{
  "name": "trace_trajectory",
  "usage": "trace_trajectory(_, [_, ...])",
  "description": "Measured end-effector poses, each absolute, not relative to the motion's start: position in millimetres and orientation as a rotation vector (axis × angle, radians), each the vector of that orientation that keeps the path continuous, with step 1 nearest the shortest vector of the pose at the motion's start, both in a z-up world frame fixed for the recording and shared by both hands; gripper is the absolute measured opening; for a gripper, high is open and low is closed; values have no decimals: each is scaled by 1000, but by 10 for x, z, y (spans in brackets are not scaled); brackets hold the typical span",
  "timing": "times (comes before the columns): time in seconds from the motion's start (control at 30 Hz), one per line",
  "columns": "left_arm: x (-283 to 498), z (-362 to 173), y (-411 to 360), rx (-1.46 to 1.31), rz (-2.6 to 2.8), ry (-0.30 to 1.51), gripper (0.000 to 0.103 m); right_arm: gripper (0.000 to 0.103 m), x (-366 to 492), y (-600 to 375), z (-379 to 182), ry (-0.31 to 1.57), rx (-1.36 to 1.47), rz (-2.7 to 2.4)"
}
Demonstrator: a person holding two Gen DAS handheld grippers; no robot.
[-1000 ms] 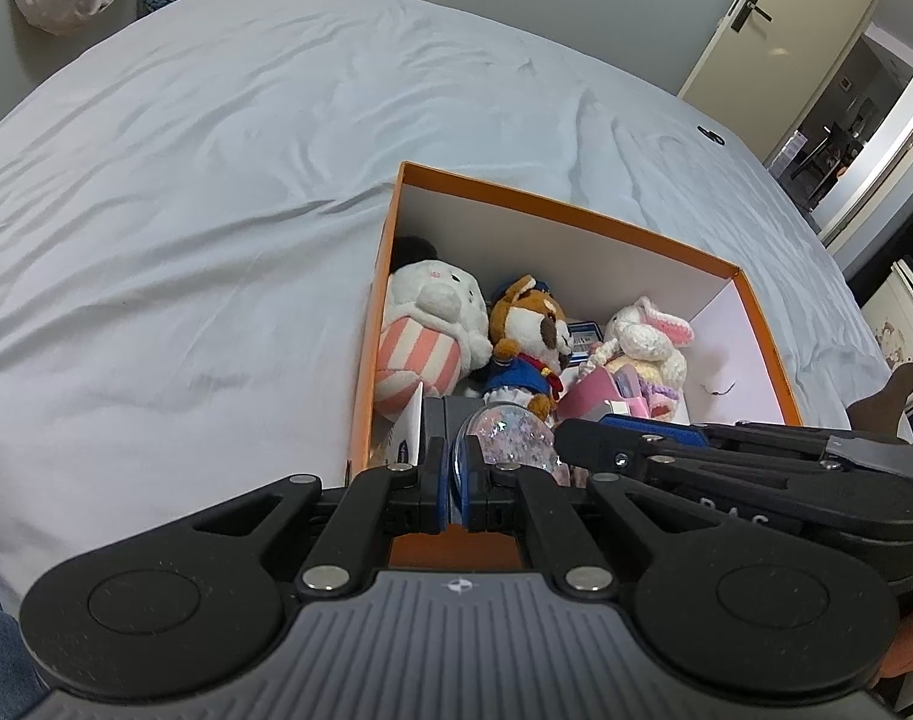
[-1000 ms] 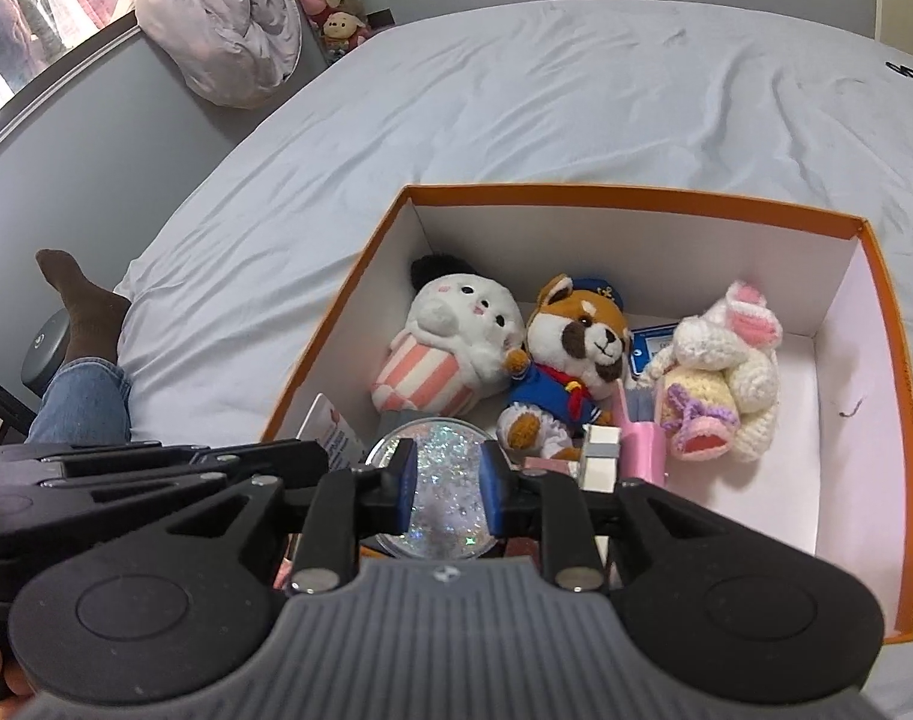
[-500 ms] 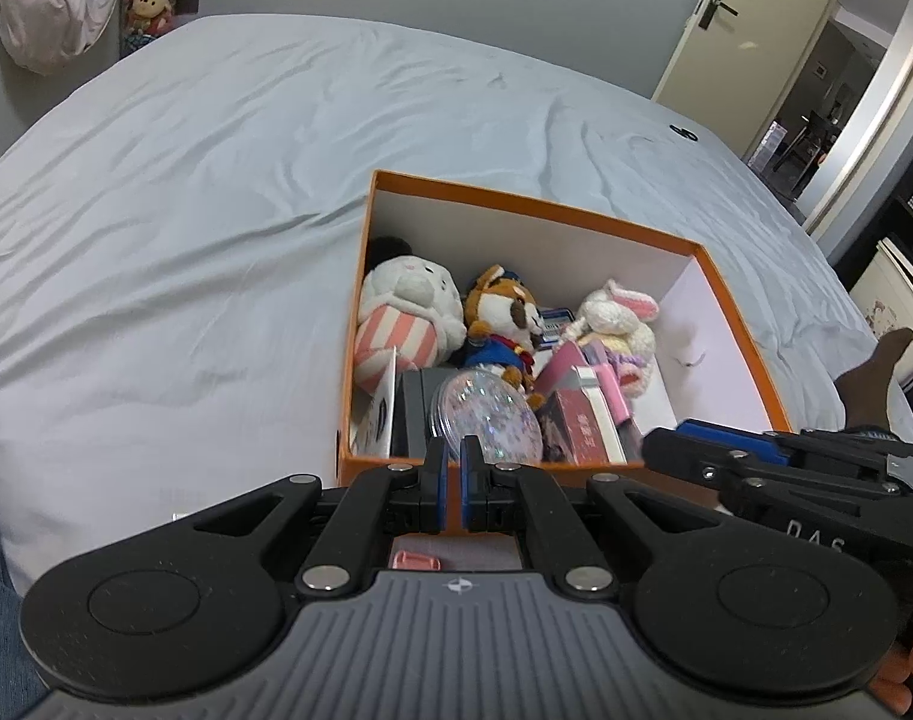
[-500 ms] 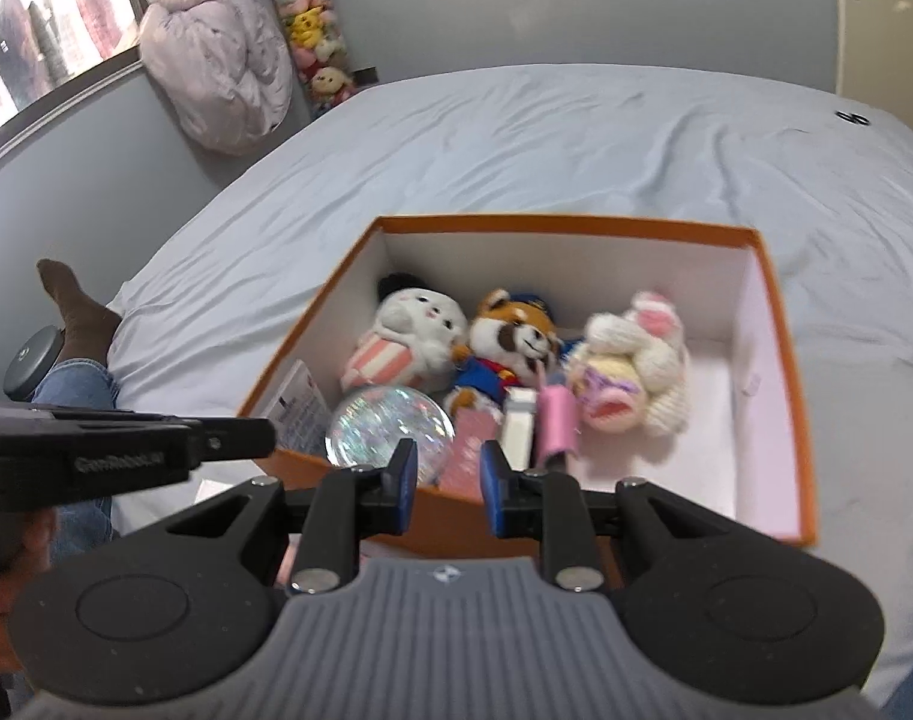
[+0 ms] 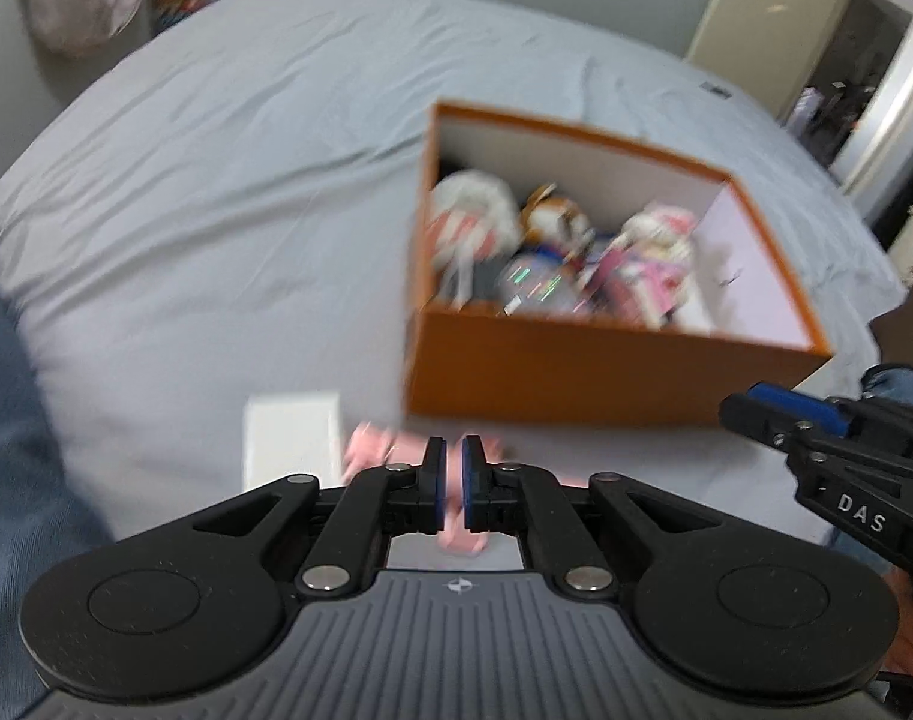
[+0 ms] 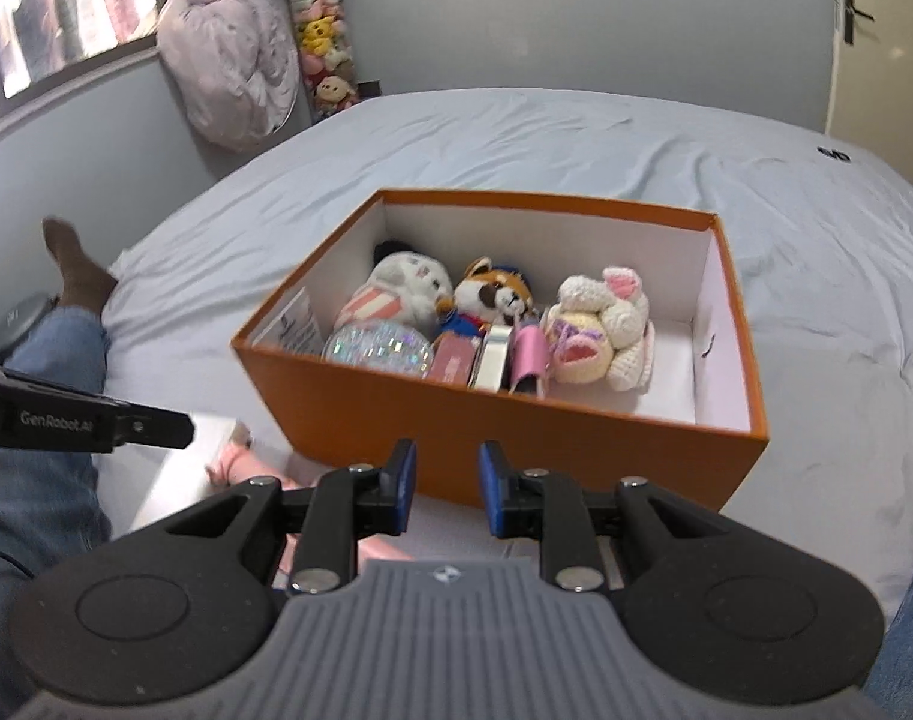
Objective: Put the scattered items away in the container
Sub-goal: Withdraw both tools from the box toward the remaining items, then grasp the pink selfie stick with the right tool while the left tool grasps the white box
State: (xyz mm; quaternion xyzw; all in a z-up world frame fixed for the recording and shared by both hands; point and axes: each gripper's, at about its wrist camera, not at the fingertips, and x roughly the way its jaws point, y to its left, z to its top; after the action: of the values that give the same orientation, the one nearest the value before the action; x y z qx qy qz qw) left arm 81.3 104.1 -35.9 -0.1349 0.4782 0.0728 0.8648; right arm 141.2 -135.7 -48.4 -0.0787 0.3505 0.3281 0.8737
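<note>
Home bedroom. Wide bed with wrinkled pale grey-blue sheet (image 6: 576, 144) fills the scene. Far left, a tall hanging column of small plush toys (image 6: 321, 42) against the grey wall, beside a bundled pale pink quilt (image 6: 228, 54) under a window (image 6: 66, 6). Cream door with dark lever handle (image 5: 750, 0) far right, opening onto a further room.

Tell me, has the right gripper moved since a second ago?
Yes. The right gripper has pulled back out of the orange box: a second ago its fingers were over the glitter ball inside; now they hang open outside the front wall.
</note>
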Motion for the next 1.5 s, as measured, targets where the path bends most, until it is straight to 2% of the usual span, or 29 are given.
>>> trace_trajectory(0.03, [787, -415, 1077, -292, 170, 1022, 10, 29, 1376, -1328, -518, 723, -185, 687])
trace_trajectory(0.1, [752, -531, 1158, -311, 214, 1069, 14, 39, 1309, -1253, -594, 700, -232, 693])
trace_trajectory(0.23, [724, -697, 1313, -335, 275, 1126, 28, 40, 1239, -1053, -771, 694, -338, 721])
trace_trajectory(0.33, [738, -761, 1373, -345, 298, 1136, 39, 51, 1203, -888, -899, 689, -421, 769])
trace_trajectory(0.4, [757, -791, 1380, -333, 305, 1143, 56, 52, 1178, -774, -953, 687, -471, 818])
trace_trajectory(0.7, [827, -951, 1418, -304, 365, 1209, 59, 52, 1197, -294, -1104, 710, -624, 943])
trace_trajectory(1.17, [961, -1114, 1494, -346, 395, 1243, 71, 49, 1350, 7, -1330, 791, -631, 1009])
trace_trajectory(1.27, [999, -1169, 1508, -357, 398, 1250, 72, 44, 1342, 45, -1359, 803, -631, 1018])
trace_trajectory(1.4, [993, -1244, 1550, -386, 395, 1252, 73, 45, 1342, 55, -1414, 818, -625, 1006])
trace_trajectory(1.5, [989, -1269, 1593, -389, 387, 1247, 72, 40, 1344, 34, -1401, 838, -620, 988])
